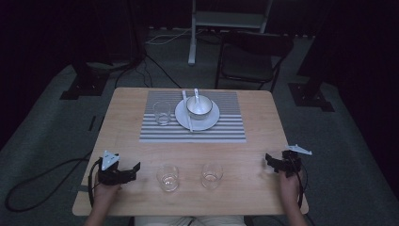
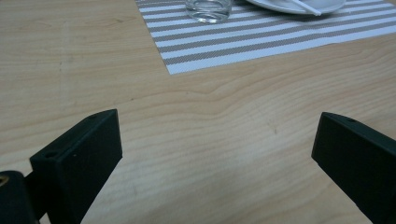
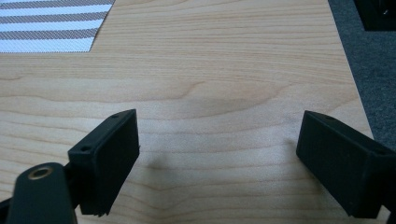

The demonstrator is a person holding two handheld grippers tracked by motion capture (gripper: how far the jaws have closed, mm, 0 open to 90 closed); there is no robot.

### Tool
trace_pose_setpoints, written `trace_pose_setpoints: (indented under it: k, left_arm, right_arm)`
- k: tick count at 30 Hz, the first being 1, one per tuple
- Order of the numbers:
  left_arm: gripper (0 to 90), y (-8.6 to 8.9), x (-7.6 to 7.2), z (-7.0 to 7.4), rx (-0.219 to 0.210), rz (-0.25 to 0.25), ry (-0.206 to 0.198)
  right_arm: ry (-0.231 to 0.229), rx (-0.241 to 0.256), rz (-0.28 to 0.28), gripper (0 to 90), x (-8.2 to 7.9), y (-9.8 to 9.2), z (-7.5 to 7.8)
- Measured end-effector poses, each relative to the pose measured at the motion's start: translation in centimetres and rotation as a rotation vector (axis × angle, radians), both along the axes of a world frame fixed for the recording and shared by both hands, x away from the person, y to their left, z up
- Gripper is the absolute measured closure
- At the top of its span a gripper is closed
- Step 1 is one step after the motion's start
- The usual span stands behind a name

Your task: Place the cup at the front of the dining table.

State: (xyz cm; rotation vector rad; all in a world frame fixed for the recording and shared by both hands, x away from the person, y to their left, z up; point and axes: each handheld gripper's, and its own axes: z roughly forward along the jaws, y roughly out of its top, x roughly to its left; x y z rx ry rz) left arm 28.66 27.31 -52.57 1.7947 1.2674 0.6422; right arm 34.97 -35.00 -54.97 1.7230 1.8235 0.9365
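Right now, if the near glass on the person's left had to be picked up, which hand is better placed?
The left. The left gripper rests open beside that near glass, with only bare table between. The right gripper is farther off, with the other near glass standing in between.

The high view is dim: the table point(image 1: 141, 197) at centre catches soft light while the upper corners and side edges sink to near black. Its picture is slightly soft and grainy. Both gripper views are brighter and evenly lit, with wood grain sharp at mid-frame. The black jaws at the bottom corners look a little soft. In the right gripper view, faint blurred shadows lie on the table near the jaws.
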Motion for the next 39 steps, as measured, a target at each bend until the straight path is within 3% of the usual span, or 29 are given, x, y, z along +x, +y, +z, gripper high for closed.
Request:
trace_pose_setpoints:
  k: [5,8,16,22,30,35,39]
  left_arm:
    - [2.3,0.8,-1.0,0.1,0.023,0.028,-0.010]
    - [2.3,1.1,-1.5,0.3,0.010,0.036,-0.016]
    - [2.3,2.4,-3.1,0.3,0.029,0.073,-0.022]
    - [2.3,3.5,-4.4,0.4,0.020,0.096,-0.035]
    - [2.3,4.9,-5.5,0.2,-0.012,0.133,-0.018]
    - [2.3,5.7,-6.4,0.0,0.002,0.152,-0.007]
    - [2.3,6.9,-7.0,-0.1,-0.045,0.190,-0.002]
  right_arm:
    - [0.001,-0.001,0.001,12.7,0.0,0.0,0.0]
    - [0.001,-0.003,0.001,12.7,0.0,0.0,0.0]
    - [0.001,-0.003,0.000,12.7,0.0,0.0,0.0]
    - [0.002,-0.008,0.001,12.7,0.0,0.0,0.0]
    - [0.001,-0.008,0.001,12.7,0.0,0.1,0.0]
    - [0.000,-0.011,0.003,12.7,0.0,0.1,0.0]
    - [-0.001,-0.010,0.004,12.7,0.0,0.1,0.0]
